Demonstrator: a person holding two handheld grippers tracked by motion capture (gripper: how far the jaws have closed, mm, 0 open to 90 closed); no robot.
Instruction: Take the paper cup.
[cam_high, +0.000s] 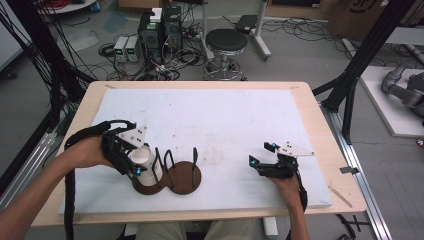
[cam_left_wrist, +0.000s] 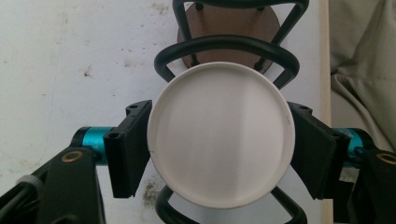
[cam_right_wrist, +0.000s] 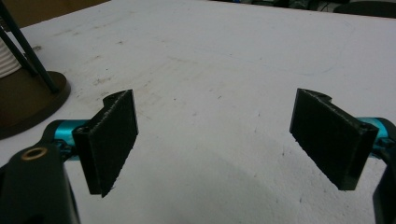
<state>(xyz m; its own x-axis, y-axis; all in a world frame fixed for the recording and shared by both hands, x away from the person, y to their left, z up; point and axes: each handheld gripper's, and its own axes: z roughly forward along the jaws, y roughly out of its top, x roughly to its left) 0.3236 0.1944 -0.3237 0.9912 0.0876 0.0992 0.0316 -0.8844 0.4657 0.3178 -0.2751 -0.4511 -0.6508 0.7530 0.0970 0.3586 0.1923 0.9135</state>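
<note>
The left tool (cam_high: 131, 159) grips a white cup (cam_left_wrist: 220, 134) by its sides, both pads pressed on it, holding it among the black wire loops of a rack (cam_left_wrist: 227, 51) with round brown bases on the bench (cam_high: 225, 120). The right tool (cam_right_wrist: 215, 140) rests wide apart, holding nothing, well away. Seating looks nearly done; letting go remains.

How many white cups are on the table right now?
1. The white cup sits over the left disc of the brown rack, between its black wire hoops, with the left gripper clamped on its sides. Any nested cups would be hidden.
</note>
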